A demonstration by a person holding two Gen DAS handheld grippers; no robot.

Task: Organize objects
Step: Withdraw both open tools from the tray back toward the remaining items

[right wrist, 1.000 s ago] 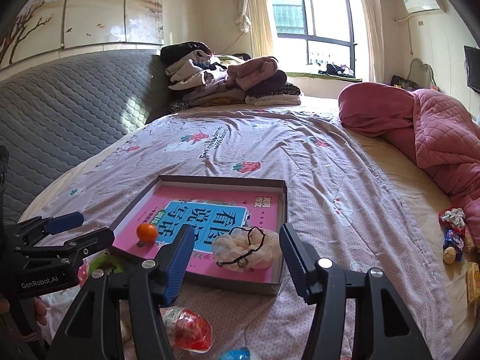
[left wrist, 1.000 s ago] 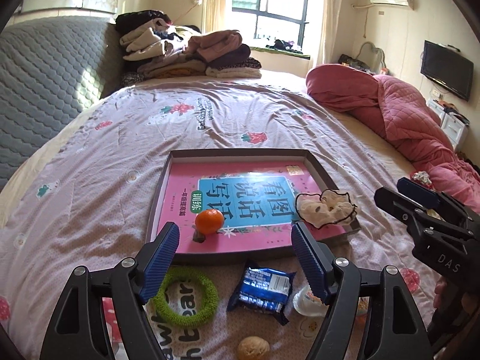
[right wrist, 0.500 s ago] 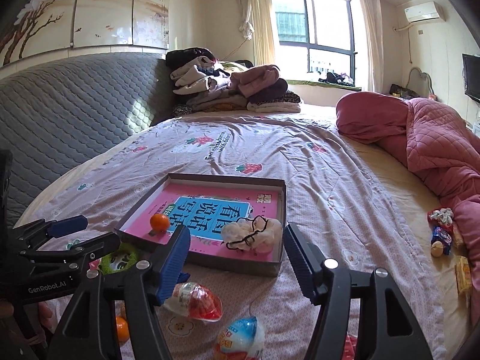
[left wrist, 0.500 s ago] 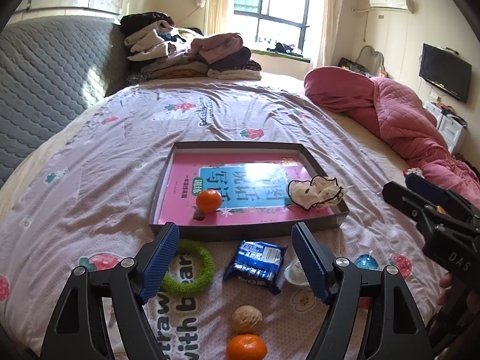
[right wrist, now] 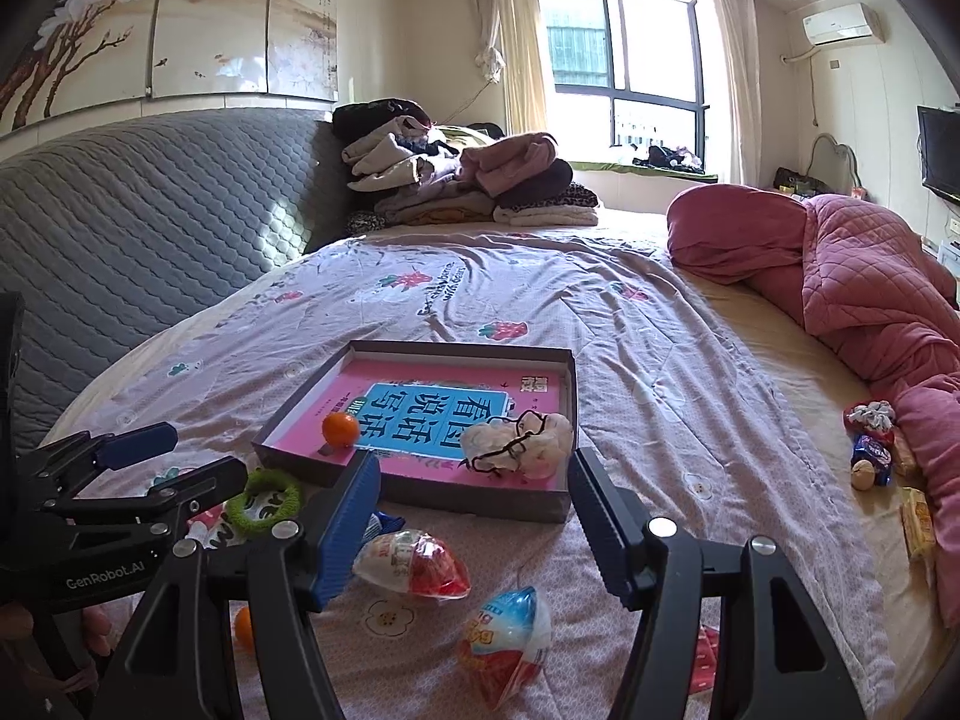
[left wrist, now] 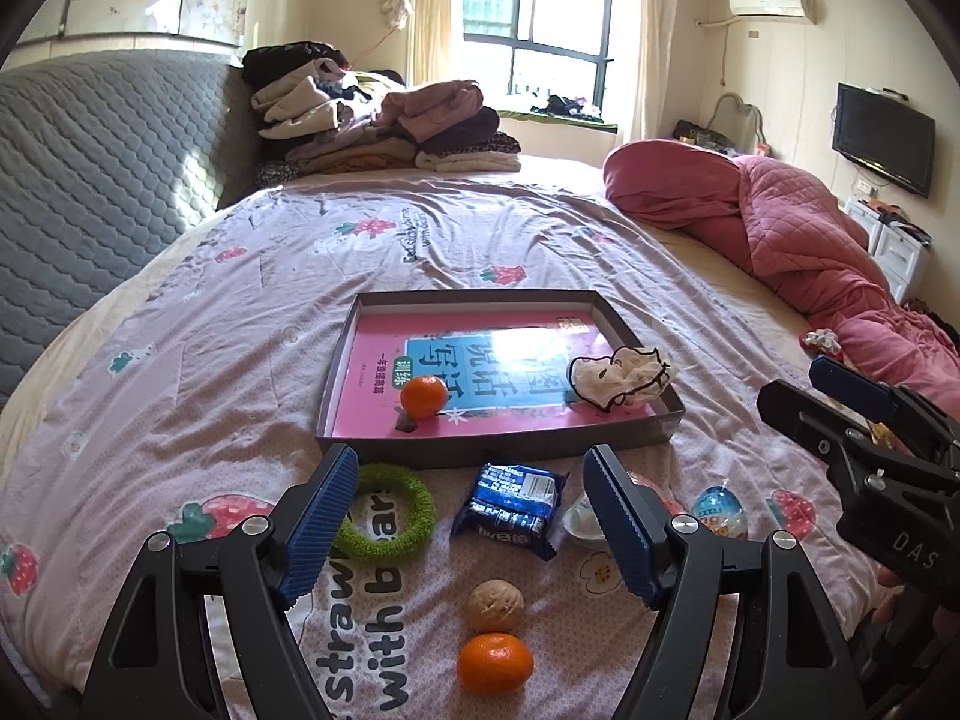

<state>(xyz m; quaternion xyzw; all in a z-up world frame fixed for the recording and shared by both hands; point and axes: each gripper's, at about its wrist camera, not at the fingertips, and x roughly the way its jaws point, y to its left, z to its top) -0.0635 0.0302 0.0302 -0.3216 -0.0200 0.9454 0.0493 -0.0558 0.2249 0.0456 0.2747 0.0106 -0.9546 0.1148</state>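
Crinkly, light biscuit packet (left wrist: 510,501), just ahead between the gaping, empty left tool (left wrist: 471,516) fingers, is best pinched across its middle.

"GenRobot.AI" is printed in white on the left gripper (right wrist: 162,480) body at the near left. "DAS" stands on the right gripper (left wrist: 852,414) body at the right. The bedspread (left wrist: 240,324) carries "strawberry with bear", partly covered near and repeated far. The pink book (right wrist: 420,414) in the box (right wrist: 510,504) shows large Chinese characters "看图说话写话".
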